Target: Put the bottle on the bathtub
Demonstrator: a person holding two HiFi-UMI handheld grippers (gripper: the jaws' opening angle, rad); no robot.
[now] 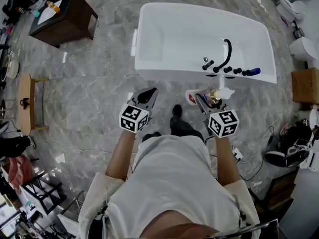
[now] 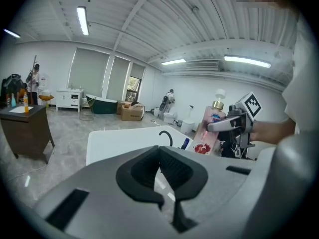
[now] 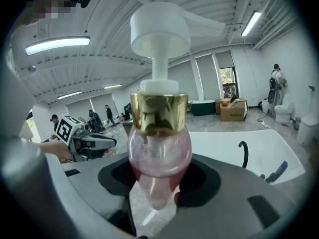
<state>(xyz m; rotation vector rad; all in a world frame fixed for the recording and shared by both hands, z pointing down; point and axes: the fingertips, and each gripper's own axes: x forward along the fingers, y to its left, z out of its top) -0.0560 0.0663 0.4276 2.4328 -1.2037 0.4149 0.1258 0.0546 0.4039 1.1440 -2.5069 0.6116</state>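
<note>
The bottle (image 1: 215, 94) is pink with a gold collar and a white pump; my right gripper (image 1: 205, 100) is shut on it and holds it upright just in front of the white bathtub (image 1: 149, 34). In the right gripper view the bottle (image 3: 159, 148) fills the middle between the jaws of my right gripper (image 3: 158, 185), with the bathtub (image 3: 219, 143) behind. My left gripper (image 1: 149, 92) hovers left of it, shut and empty. The left gripper view shows the closed tips of my left gripper (image 2: 159, 151), the bottle (image 2: 207, 131) at the right and the bathtub (image 2: 119, 141) ahead.
A black faucet (image 1: 227, 56) and a small blue bottle (image 1: 254, 71) sit on the tub's near rim. A dark cabinet (image 1: 65, 16) stands far left, a wooden stool (image 1: 25, 103) at the left edge, toilets (image 1: 304, 49) and a wooden box (image 1: 305, 86) at the right.
</note>
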